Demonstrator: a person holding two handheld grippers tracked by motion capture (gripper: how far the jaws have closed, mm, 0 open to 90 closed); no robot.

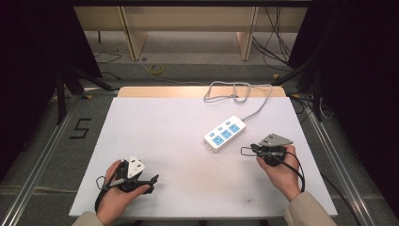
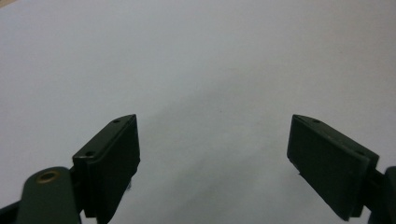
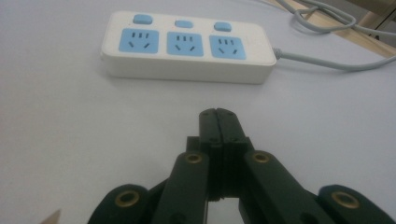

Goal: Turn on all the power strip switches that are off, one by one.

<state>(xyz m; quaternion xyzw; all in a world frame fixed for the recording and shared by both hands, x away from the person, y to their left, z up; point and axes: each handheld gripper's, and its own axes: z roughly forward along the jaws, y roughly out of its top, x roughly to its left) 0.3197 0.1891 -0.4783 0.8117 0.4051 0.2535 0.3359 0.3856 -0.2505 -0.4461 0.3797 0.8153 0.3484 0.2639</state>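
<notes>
On the right half of the white bench [image 1: 155, 141], a white power strip [image 1: 225, 133] with three blue sockets lies flat and at a slant, its grey cord [image 1: 235, 94] looping toward the far edge. Your right gripper [image 1: 252, 149] sits just beside the strip's near right end, apart from it, with its jaws pressed fully together and nothing between them; in the right gripper view the closed tips point at the strip's long side [image 3: 187, 46]. Your left gripper [image 1: 153, 181] rests low at the near left, well apart from the strip, with its jaws spread wide over bare bench surface [image 2: 210, 70] and holding nothing.
</notes>
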